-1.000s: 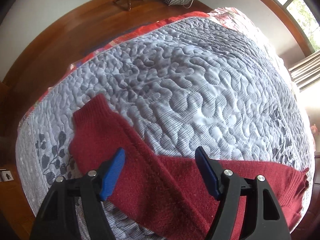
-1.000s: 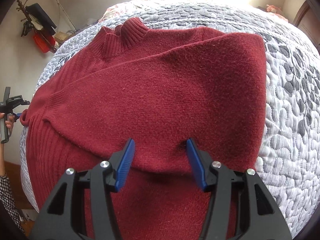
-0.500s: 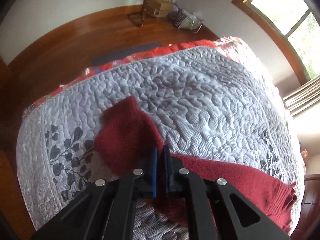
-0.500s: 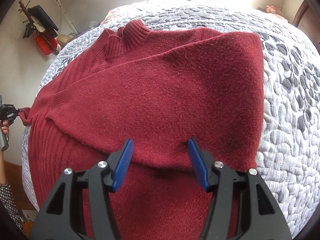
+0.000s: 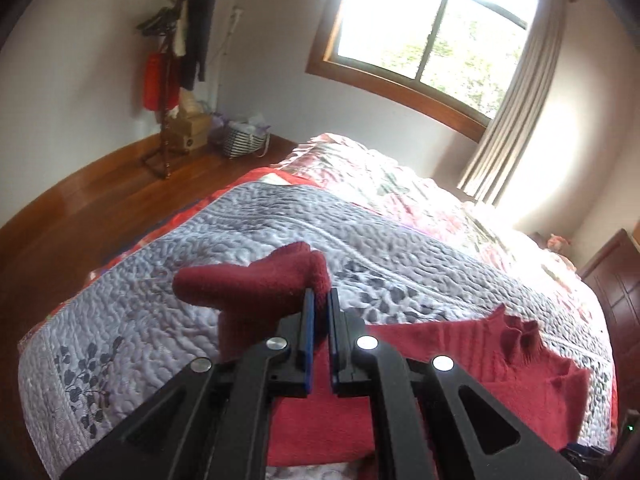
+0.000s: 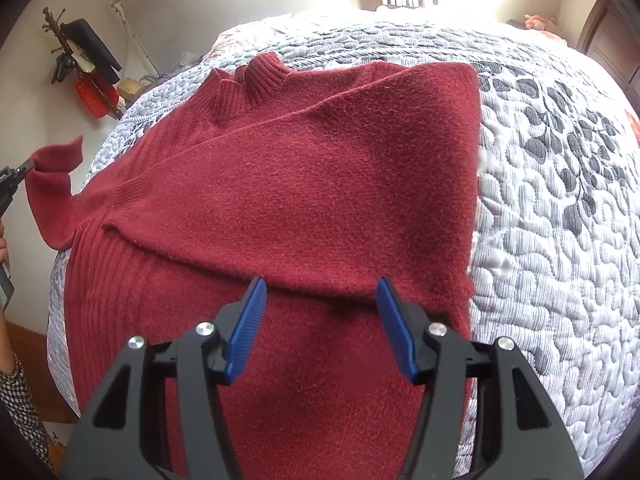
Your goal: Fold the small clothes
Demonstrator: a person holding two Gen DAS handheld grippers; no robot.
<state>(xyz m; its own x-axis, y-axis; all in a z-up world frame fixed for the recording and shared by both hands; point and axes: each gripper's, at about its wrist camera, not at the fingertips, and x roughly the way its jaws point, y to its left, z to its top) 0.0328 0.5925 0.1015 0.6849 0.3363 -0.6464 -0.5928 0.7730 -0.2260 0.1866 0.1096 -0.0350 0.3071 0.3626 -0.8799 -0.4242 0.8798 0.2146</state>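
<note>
A dark red knit sweater (image 6: 312,184) lies on the grey quilted bedspread (image 6: 552,208), its right side folded over the body and its ribbed collar (image 6: 248,80) toward the far end. My left gripper (image 5: 319,300) is shut on the sweater's left sleeve (image 5: 248,284), which is lifted off the bed; the same sleeve (image 6: 52,184) hangs from the left gripper (image 6: 16,172) at the left edge of the right wrist view. My right gripper (image 6: 320,296) hovers open just above the folded edge, with nothing between its fingers.
The bed carries a floral quilt (image 5: 400,184) under the grey one. A coat stand (image 5: 176,60), a box and a striped basket (image 5: 244,140) stand on the wooden floor (image 5: 80,216) by the wall. A window (image 5: 432,28) and a dark wooden cabinet (image 5: 616,280) are beyond. A checked sleeve (image 6: 20,408) shows at lower left.
My left gripper went from open over the sleeve to shut on it, then raised it off the bed and tilted up toward the window. The right gripper barely moved.
</note>
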